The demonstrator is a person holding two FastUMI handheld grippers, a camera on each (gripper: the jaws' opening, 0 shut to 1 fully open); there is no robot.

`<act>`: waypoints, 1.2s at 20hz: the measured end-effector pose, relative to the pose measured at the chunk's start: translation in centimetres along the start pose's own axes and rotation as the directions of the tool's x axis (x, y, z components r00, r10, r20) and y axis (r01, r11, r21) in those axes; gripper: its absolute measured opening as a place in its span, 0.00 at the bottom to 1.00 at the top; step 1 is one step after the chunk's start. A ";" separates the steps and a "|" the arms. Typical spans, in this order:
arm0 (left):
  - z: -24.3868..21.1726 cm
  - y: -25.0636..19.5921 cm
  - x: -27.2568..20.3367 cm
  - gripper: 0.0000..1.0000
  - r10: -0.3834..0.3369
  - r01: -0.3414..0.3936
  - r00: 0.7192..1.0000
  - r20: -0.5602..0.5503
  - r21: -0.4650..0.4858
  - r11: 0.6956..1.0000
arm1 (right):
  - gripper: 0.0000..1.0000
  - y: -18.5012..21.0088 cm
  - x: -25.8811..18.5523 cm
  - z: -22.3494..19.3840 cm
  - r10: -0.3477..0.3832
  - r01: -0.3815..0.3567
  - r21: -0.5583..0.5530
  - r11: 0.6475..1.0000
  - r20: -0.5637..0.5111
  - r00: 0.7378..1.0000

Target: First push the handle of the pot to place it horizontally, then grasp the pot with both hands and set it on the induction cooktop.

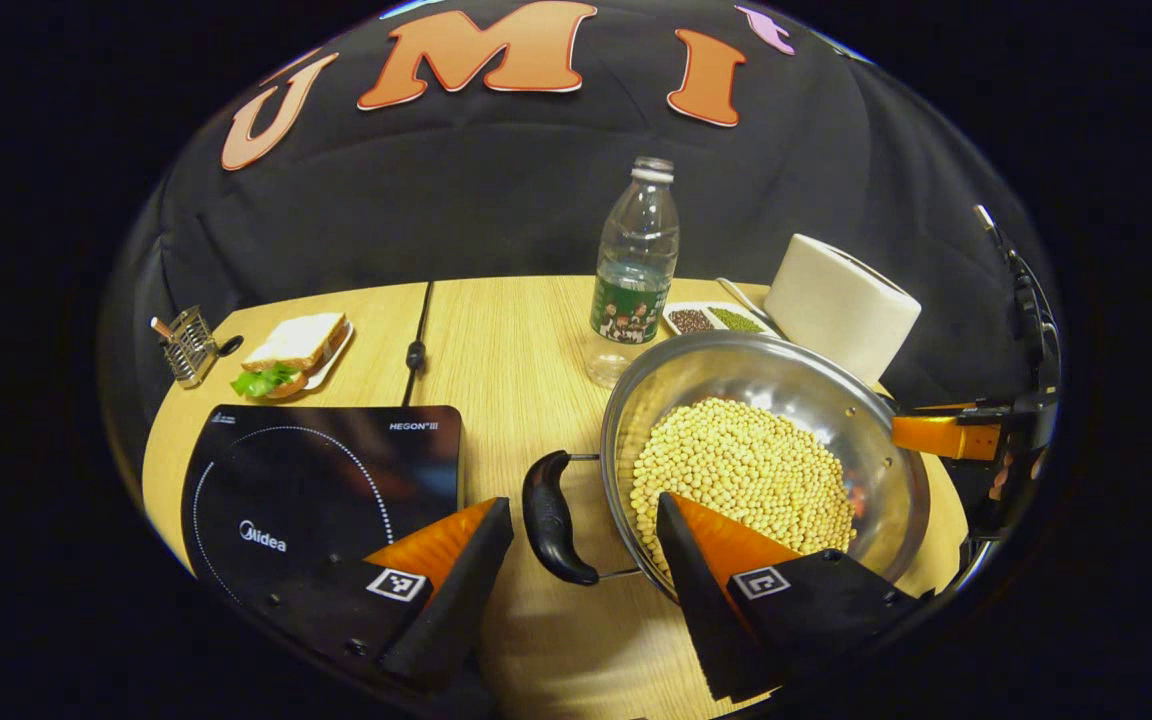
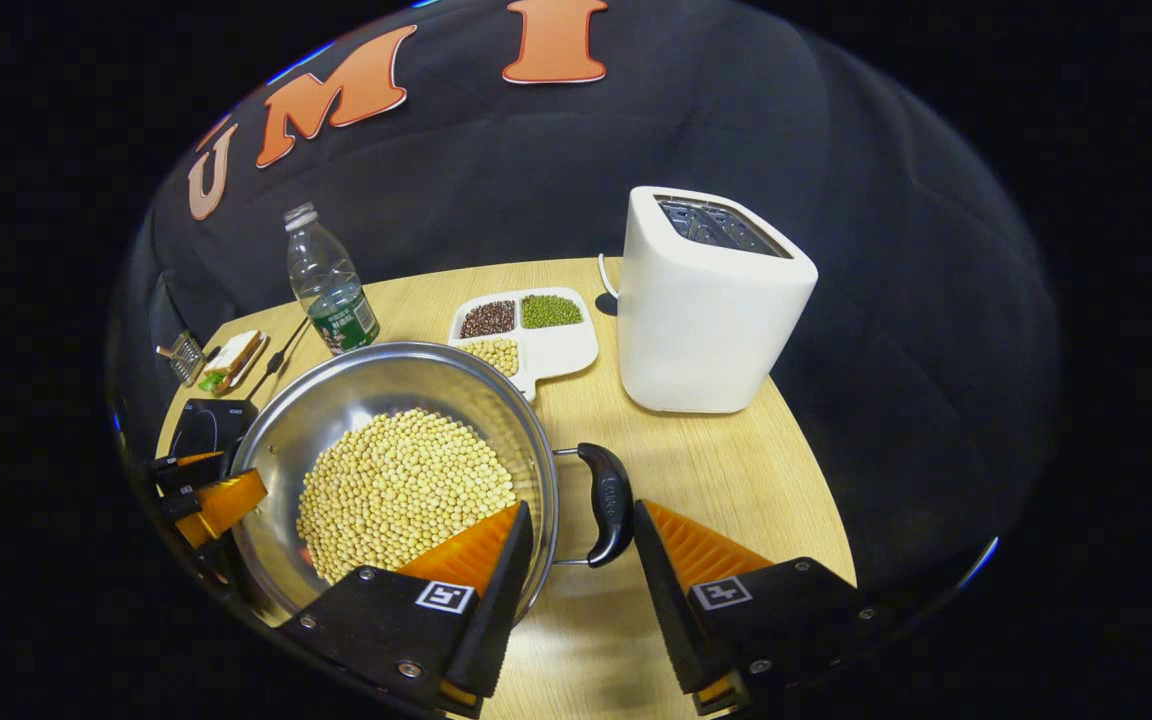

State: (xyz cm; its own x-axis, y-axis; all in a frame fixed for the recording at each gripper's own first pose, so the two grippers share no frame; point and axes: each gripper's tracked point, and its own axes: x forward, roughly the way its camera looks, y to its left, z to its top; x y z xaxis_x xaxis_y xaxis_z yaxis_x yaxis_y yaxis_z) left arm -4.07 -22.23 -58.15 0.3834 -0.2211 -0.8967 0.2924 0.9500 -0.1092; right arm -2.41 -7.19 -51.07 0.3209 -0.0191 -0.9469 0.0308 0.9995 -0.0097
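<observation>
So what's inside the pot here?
The pot holds a heap of pale yellow beans covering most of its bottom; whatever lies beneath them is hidden.

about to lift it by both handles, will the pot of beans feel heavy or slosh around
Probably heavy for its size: the steel pot holds a deep layer of beans. The loose beans would likely slide and shift the weight if it tilts, so keep it level. The handle looks smooth and curved, so a claw might slip.
</observation>
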 end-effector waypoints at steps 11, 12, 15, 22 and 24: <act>0.0 0.5 3.2 0.95 0.025 -0.024 0.999 -0.040 0.035 0.999 | 0.73 0.1 3.7 -1.0 -0.031 0.026 -0.058 0.998 -0.091 0.995; 0.1 0.4 3.4 0.94 0.023 -0.022 0.999 -0.043 0.023 0.999 | 0.74 0.2 3.8 -0.9 -0.029 0.023 -0.064 0.998 -0.086 0.996; -0.1 0.6 4.1 0.86 0.033 -0.032 0.998 -0.052 0.009 0.999 | 0.74 0.2 4.0 -0.7 -0.030 0.024 -0.078 0.997 -0.078 0.996; 0.8 1.1 4.9 0.75 0.075 -0.075 0.997 -0.011 -0.014 0.997 | 0.67 0.4 3.7 -0.7 -0.013 0.008 -0.088 0.996 -0.057 0.998; 1.1 0.9 4.9 0.74 0.079 -0.079 0.997 0.004 -0.025 0.997 | 0.66 0.4 3.4 -0.7 -0.020 0.016 -0.094 0.995 -0.045 0.999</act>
State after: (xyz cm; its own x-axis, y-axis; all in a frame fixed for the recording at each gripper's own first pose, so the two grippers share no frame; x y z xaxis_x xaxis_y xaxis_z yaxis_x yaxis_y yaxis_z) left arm -0.98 -22.66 -62.18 0.4084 -0.1460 -0.9010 0.2396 0.9697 -0.0485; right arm -1.94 -6.82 -54.56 0.2774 -0.0382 -0.9600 -0.0537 0.9970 -0.0552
